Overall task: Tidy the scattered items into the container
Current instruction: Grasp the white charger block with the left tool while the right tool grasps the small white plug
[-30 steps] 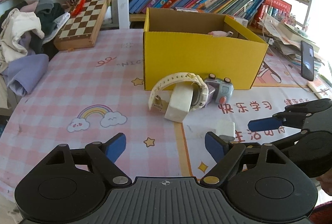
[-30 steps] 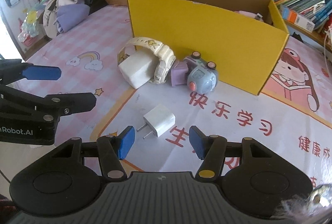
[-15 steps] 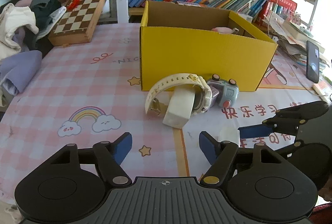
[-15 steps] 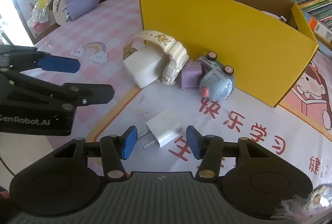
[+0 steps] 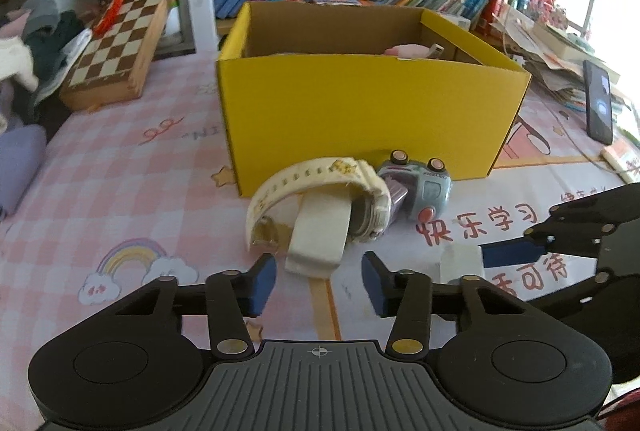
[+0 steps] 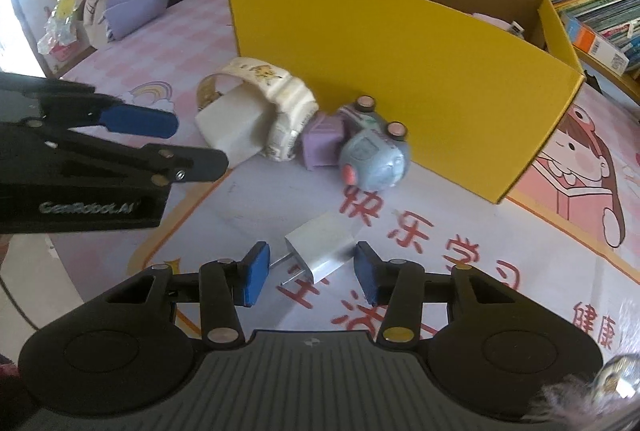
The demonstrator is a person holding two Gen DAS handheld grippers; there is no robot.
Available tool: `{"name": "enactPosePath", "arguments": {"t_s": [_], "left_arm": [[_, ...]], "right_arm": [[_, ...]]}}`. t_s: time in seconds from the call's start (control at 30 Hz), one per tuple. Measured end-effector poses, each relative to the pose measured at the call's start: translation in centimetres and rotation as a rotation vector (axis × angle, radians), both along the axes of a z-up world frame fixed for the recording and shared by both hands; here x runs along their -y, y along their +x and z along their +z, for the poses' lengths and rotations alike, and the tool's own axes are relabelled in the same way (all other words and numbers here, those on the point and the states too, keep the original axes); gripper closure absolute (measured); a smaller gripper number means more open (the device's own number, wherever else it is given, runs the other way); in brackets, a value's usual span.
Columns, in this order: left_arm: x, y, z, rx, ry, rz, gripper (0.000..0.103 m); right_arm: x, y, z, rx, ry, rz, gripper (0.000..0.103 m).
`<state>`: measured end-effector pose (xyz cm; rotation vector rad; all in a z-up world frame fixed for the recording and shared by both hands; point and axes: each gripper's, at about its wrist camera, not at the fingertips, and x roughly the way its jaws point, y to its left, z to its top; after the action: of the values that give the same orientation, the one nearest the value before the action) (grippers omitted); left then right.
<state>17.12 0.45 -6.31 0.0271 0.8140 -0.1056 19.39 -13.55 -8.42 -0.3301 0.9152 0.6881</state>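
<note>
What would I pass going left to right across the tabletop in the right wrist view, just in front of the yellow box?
left gripper → white block → cream watch → purple cube → grey-blue toy

Box contents: pink item (image 5: pixel 404 50) behind the yellow cardboard box's (image 5: pixel 368 111) front wall, mostly hidden.
Small white charger (image 5: pixel 460 261): blurred, partly covered by right gripper (image 5: pixel 516 251).

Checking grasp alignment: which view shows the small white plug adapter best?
The right wrist view: the small white plug adapter lies whole, prongs visible, between the open right gripper fingers. The left wrist view shows only a blurred white corner behind a finger.
</note>
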Motion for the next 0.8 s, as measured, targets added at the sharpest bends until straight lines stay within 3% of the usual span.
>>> {"name": "enactPosePath", "arguments": {"t_s": [0.2, 0.3, 0.8], "left_arm": [[1.0, 1.2, -0.6, 0.005, 0.067, -0.029, 0.067], [1.0, 1.4, -0.8, 0.006, 0.087, -0.029, 0.075], [-0.3, -1.6, 0.2, -0.013, 0.01, -0.029, 0.079]], "right_arm": [[0.9, 0.3, 0.0, 0.007, -0.007, -0.014, 0.059], [1.2, 0.3, 0.1, 0.007, -0.006, -0.026, 0.059], [1.4, -1.0, 0.5, 0.004, 0.016, -0.049, 0.059]]}}
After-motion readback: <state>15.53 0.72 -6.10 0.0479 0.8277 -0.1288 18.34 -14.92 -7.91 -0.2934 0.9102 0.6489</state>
